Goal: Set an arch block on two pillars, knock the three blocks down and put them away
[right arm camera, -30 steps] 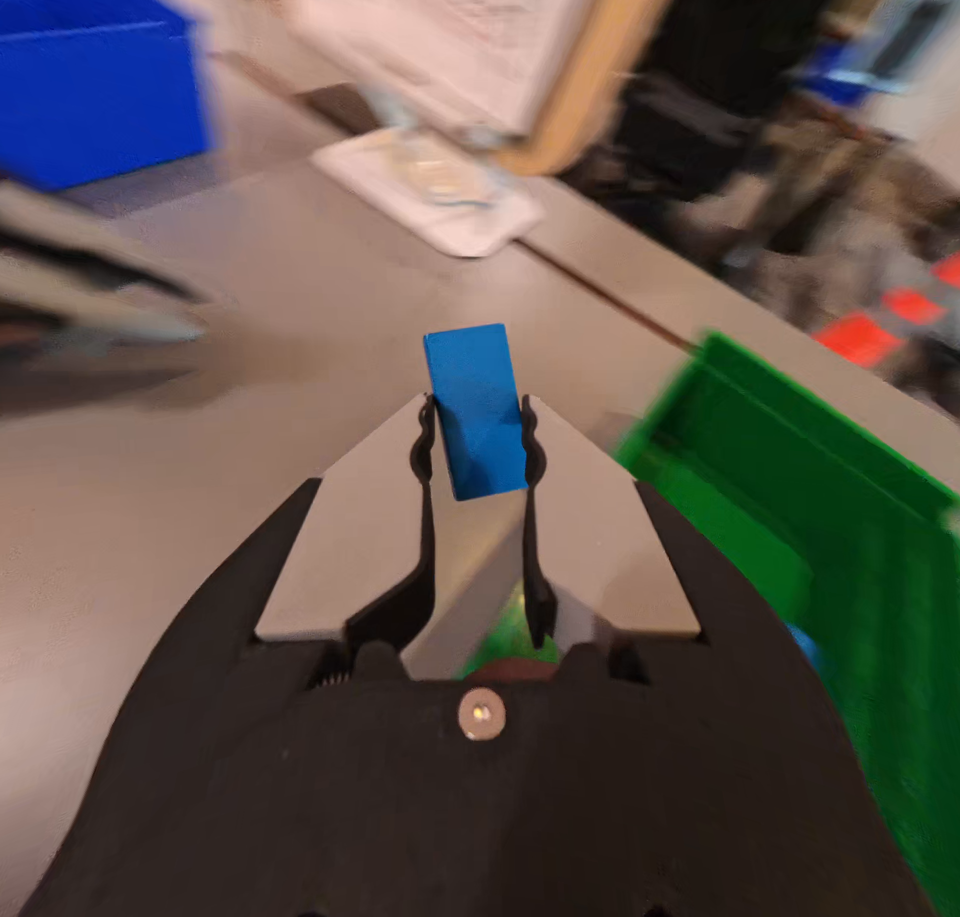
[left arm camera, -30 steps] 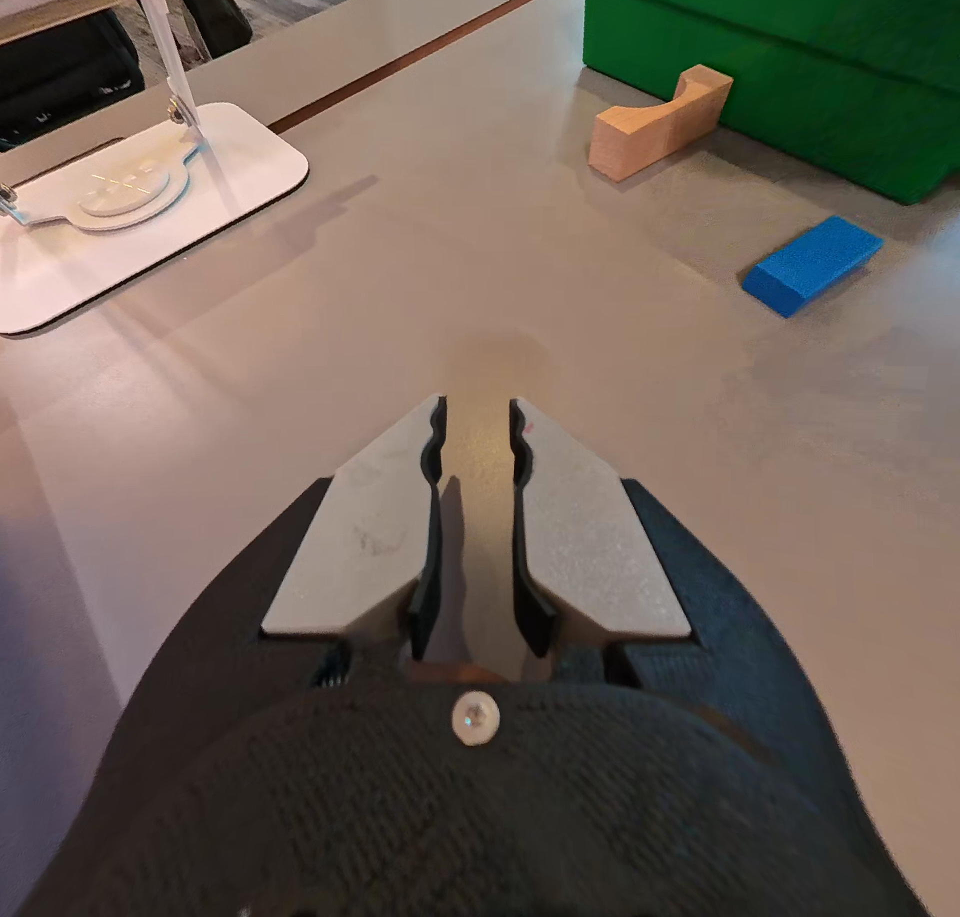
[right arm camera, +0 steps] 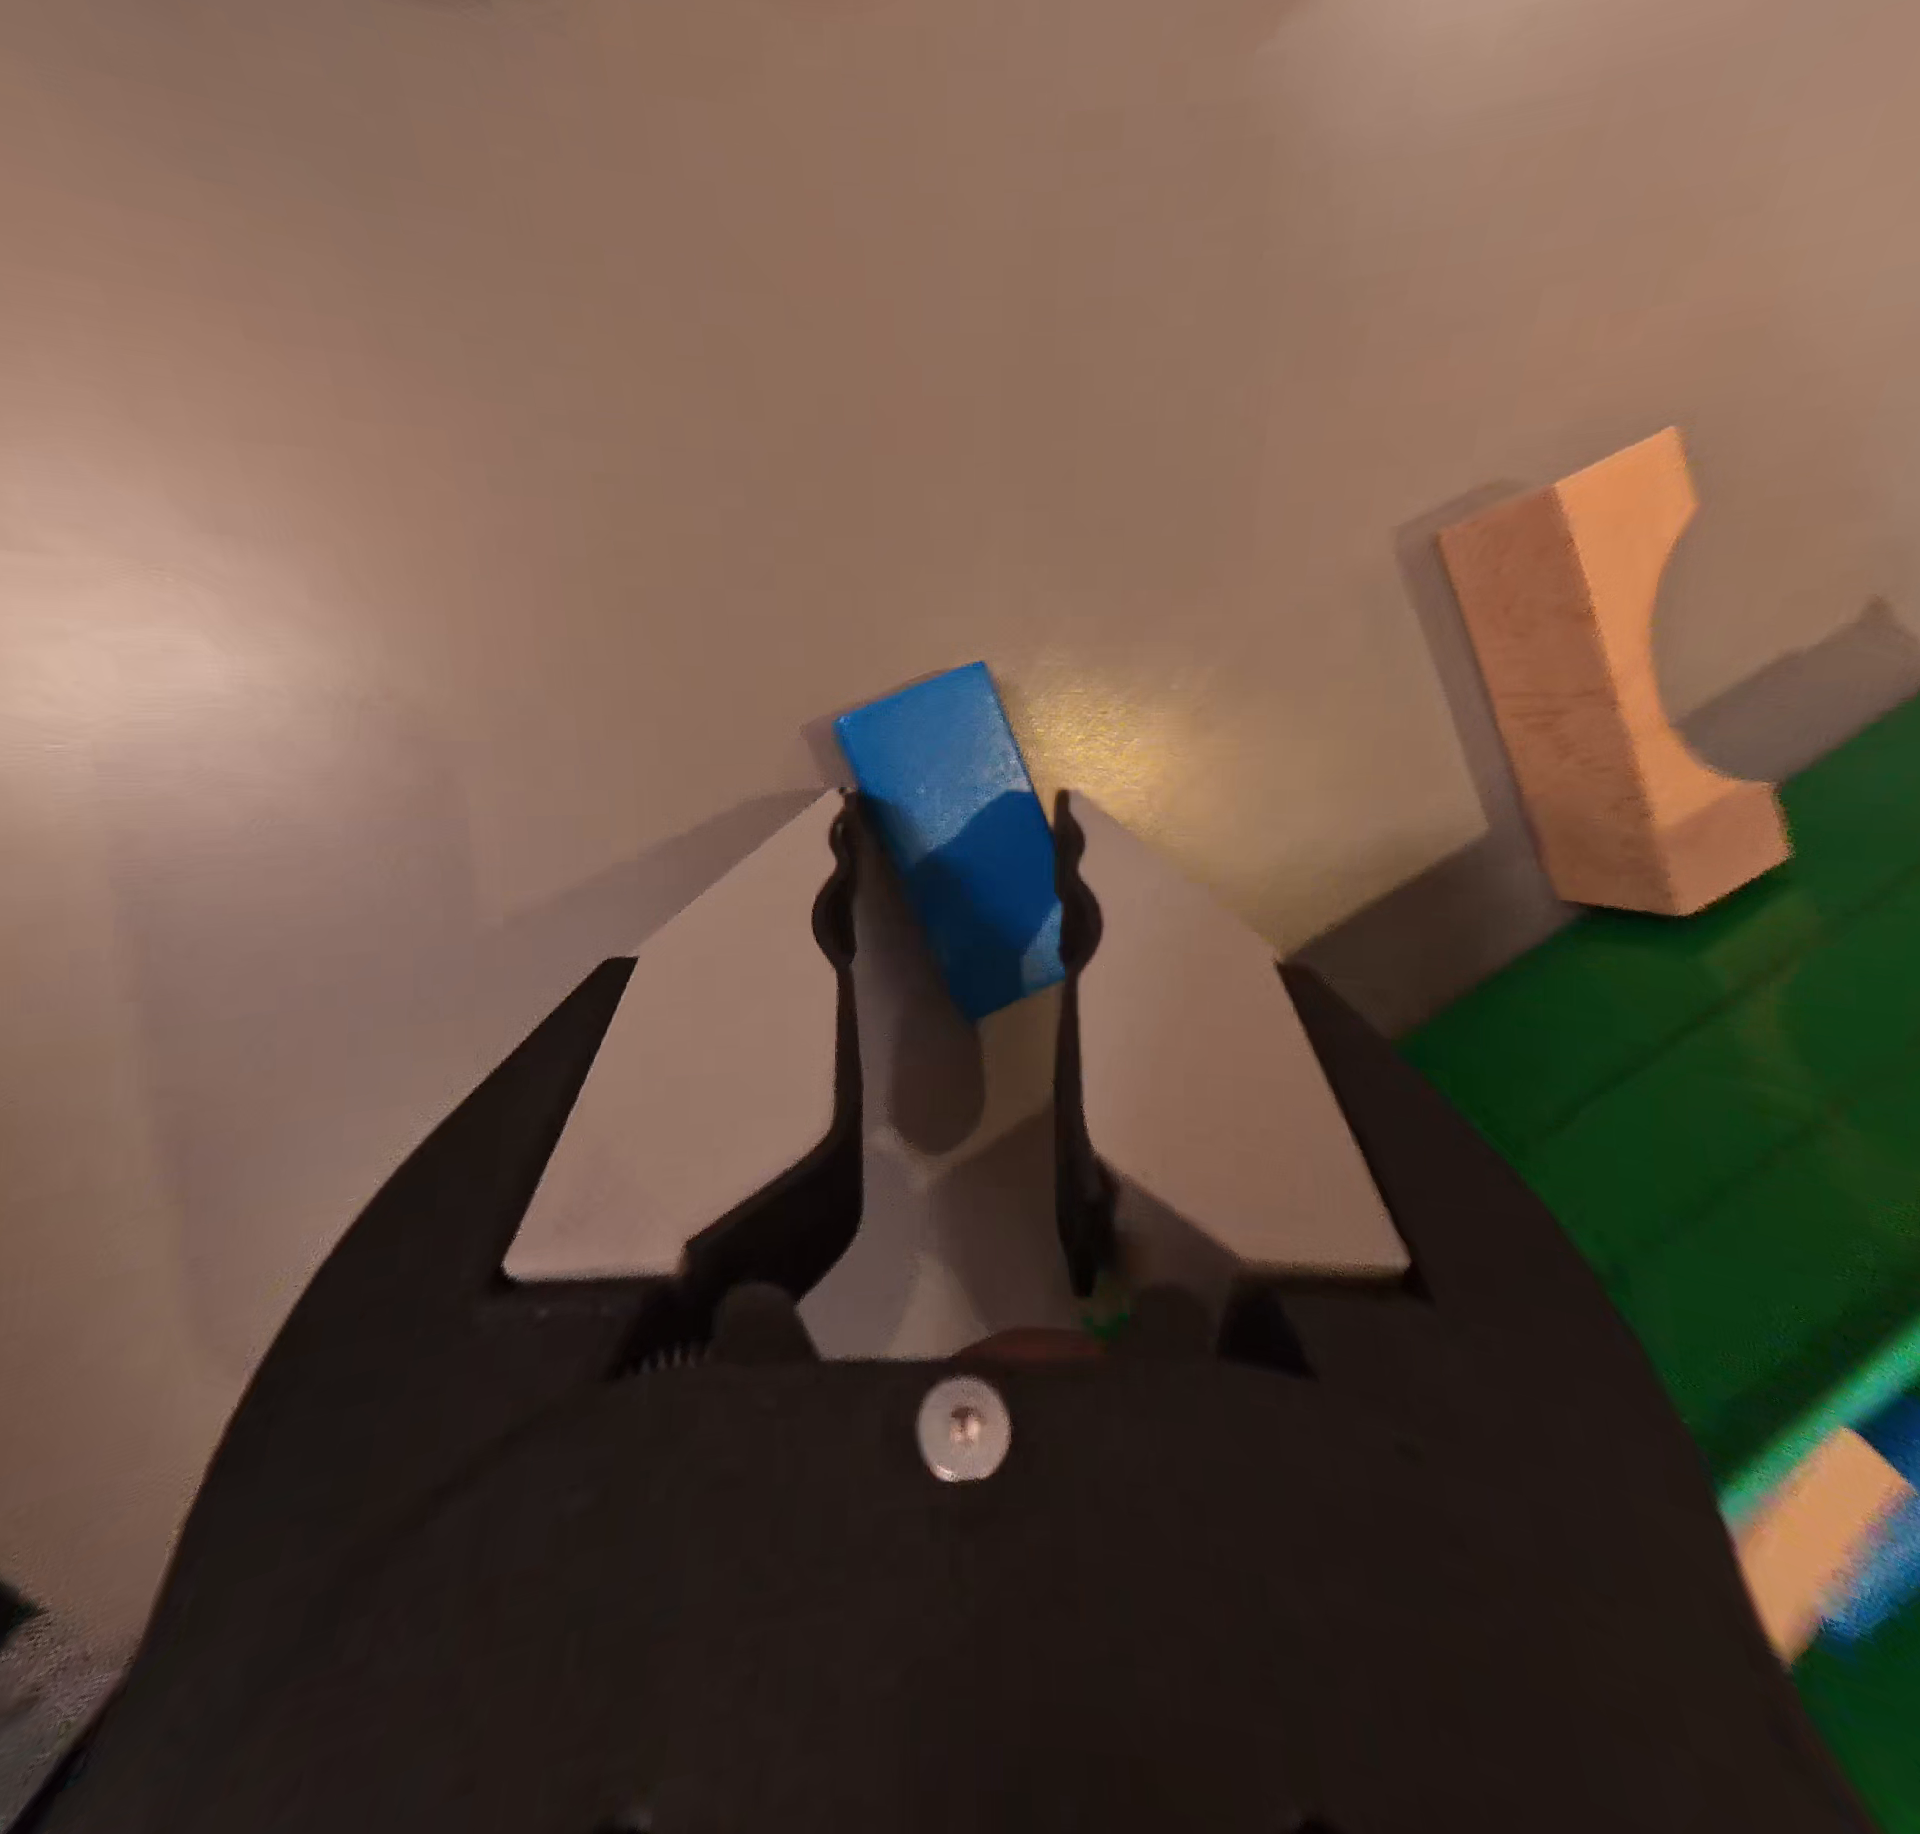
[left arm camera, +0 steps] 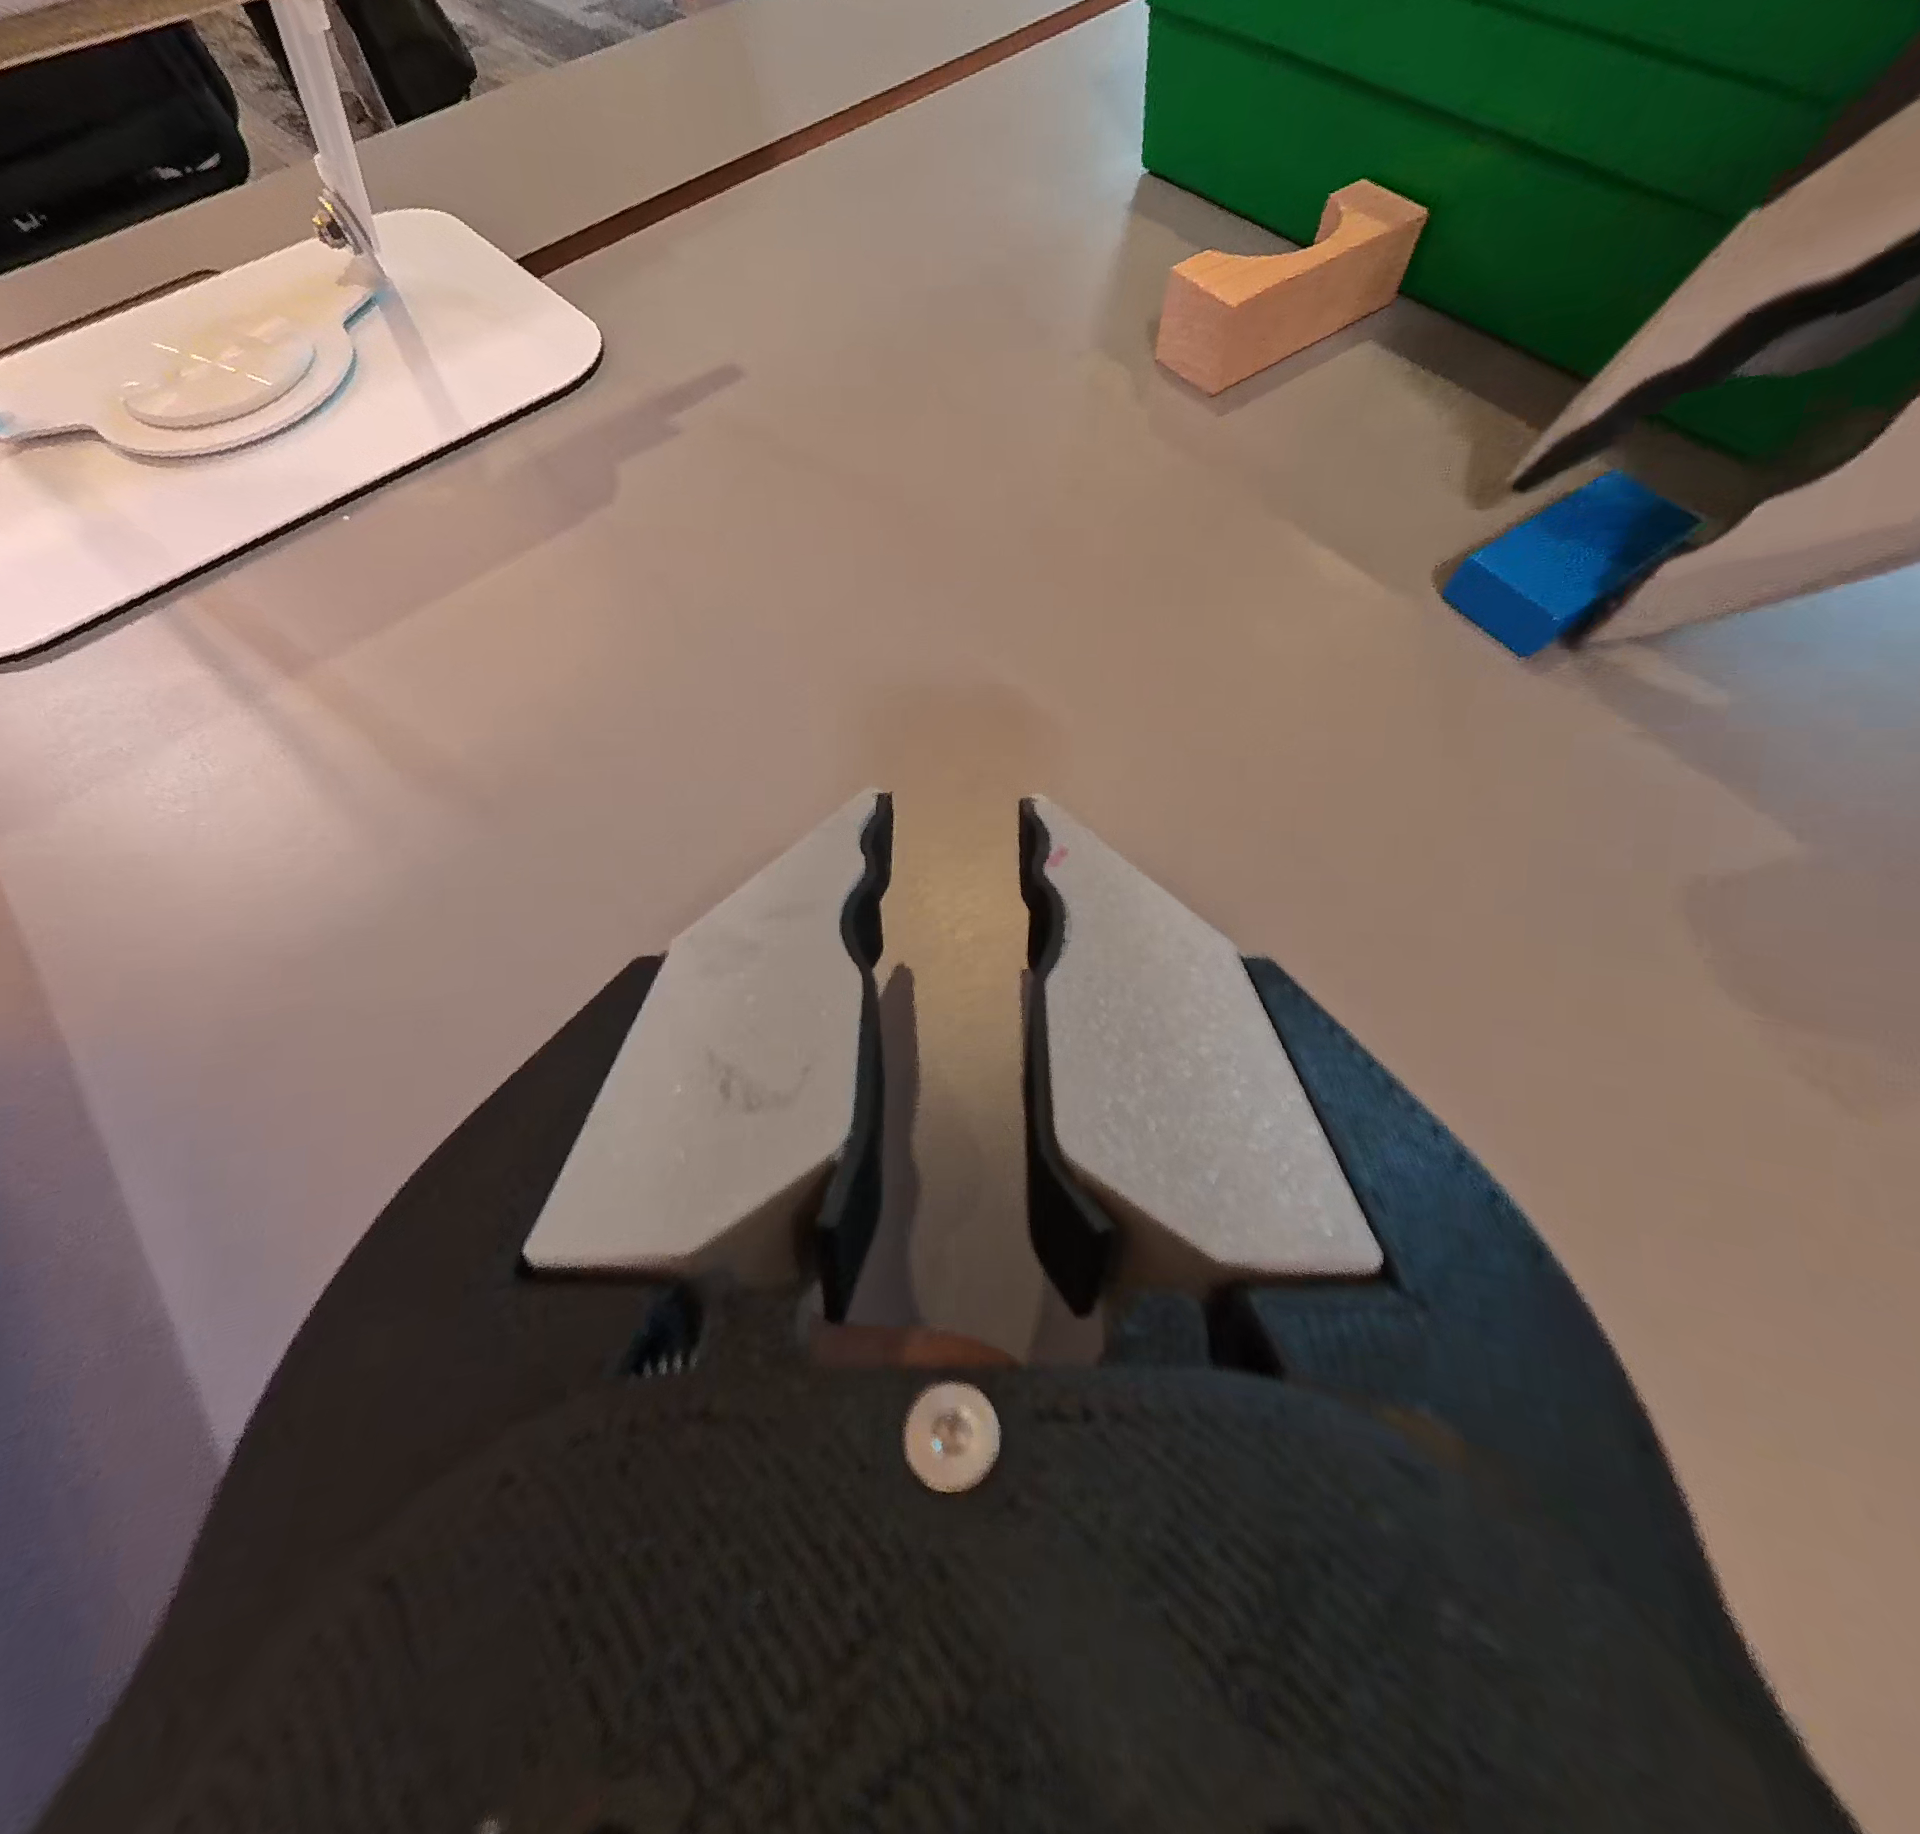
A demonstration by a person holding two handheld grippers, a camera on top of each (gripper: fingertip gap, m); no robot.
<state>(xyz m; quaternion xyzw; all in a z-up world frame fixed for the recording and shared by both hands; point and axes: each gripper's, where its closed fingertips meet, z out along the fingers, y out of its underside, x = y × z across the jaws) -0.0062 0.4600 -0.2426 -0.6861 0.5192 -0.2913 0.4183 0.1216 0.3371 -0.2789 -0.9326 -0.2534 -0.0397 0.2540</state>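
**Put-away stage: right tongs on blue block**

Right tongs (right arm camera: 954, 854) straddle the blue block (right arm camera: 951, 828) lying on the table (right arm camera: 520, 434), jaws apart, not yet clamped. Left tongs (left arm camera: 954, 849) part-open, empty. Arch (right arm camera: 1579, 683) right of the right tongs, by the green bin (right arm camera: 1662, 1109). Next, I reckon: squeeze, lift, drop in bin.

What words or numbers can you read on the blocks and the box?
None to read here.
Blue block: plain paint, no writing.
Wooden arch block: bare wood, no marks.
Green bin: plain sides.
White stand base: only faint raised shapes, no letters that I can make out.
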